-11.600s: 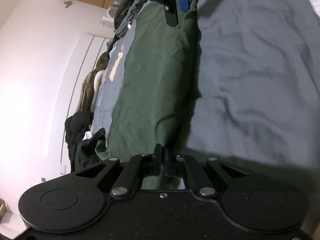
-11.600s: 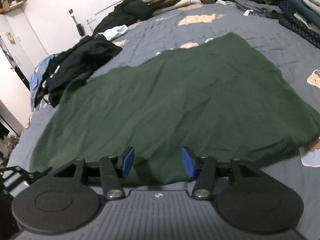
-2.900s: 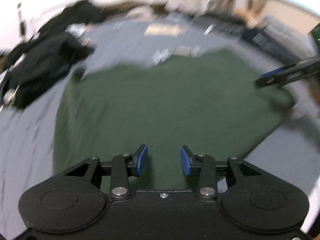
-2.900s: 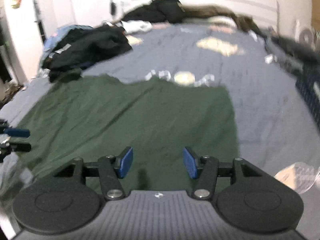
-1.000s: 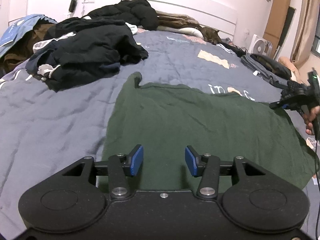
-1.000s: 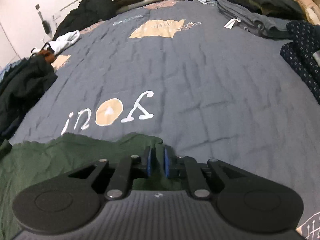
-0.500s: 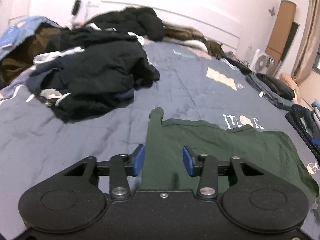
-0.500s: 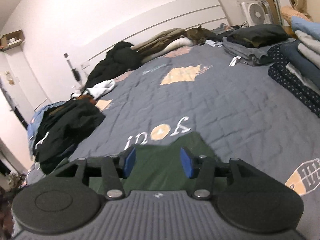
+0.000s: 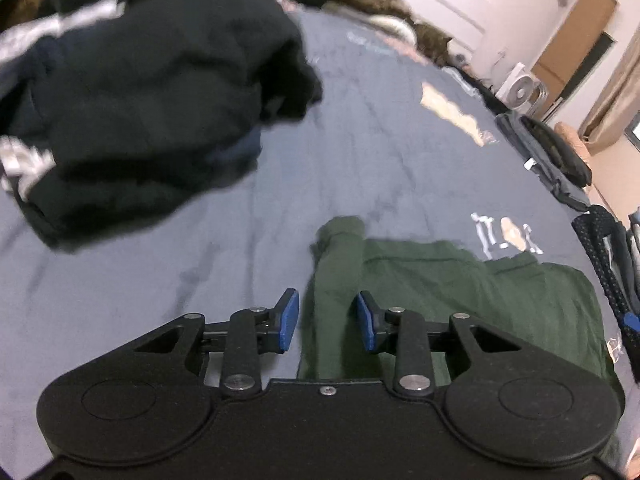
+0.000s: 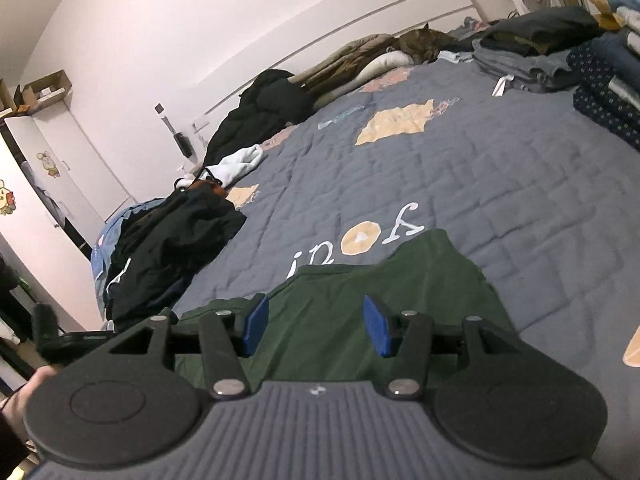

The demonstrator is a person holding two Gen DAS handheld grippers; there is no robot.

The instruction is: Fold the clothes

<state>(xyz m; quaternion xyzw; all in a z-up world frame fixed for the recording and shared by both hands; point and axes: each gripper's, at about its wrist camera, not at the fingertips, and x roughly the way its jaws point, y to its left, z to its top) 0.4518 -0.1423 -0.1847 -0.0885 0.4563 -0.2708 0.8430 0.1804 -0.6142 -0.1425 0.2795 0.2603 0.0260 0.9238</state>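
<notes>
- The green garment [image 9: 460, 292] lies on the bed [image 9: 380, 152], long axis running left-right.
- My left gripper [image 9: 328, 326], nearer its left edge, is closing, pinching nothing yet.
- My right gripper [image 10: 316, 330] hovers open, empty.

Dim, warm indoor light. Left wrist view motion-blurred, worst on black clothes pile [image 9: 132, 104]; right wrist view sharp. Strong fisheye bending and dark vignette at corners. Soft shadows, pale wall [image 10: 240, 20] slightly washed.

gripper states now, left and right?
Left gripper: open, jaws closing over the green shirt's edge, not gripping.
Right gripper: open, holding nothing.
</notes>
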